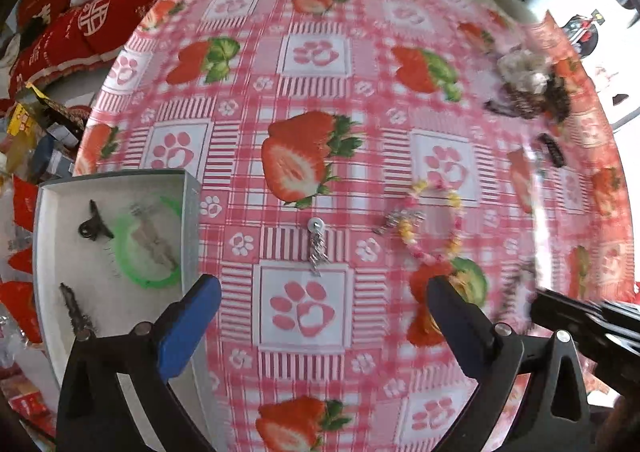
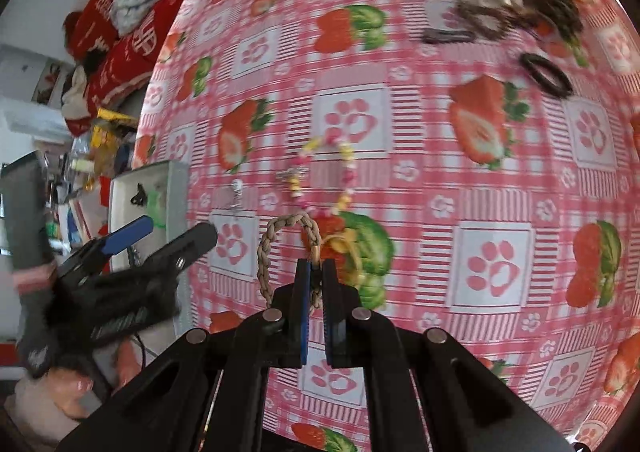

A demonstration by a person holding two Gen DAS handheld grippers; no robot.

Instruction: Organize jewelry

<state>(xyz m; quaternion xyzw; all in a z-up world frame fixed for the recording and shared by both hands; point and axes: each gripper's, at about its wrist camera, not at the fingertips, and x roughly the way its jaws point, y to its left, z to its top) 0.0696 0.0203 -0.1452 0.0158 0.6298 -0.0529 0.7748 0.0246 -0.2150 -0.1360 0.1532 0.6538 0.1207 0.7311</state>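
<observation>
Left gripper [image 1: 324, 316] jaws apart; right gripper [image 2: 315, 272] clamps braided loop [image 2: 280, 248], partly hidden

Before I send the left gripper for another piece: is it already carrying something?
No. The left gripper has its jaws wide apart over the tablecloth with nothing between them.

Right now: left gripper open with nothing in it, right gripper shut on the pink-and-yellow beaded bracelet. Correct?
Not quite. The right gripper is shut on the tan braided bracelet, not the beaded one; the right wrist view shows it. The pink-and-yellow beaded bracelet lies free on the tablecloth. The left gripper is open with nothing in it, as you said.
</observation>
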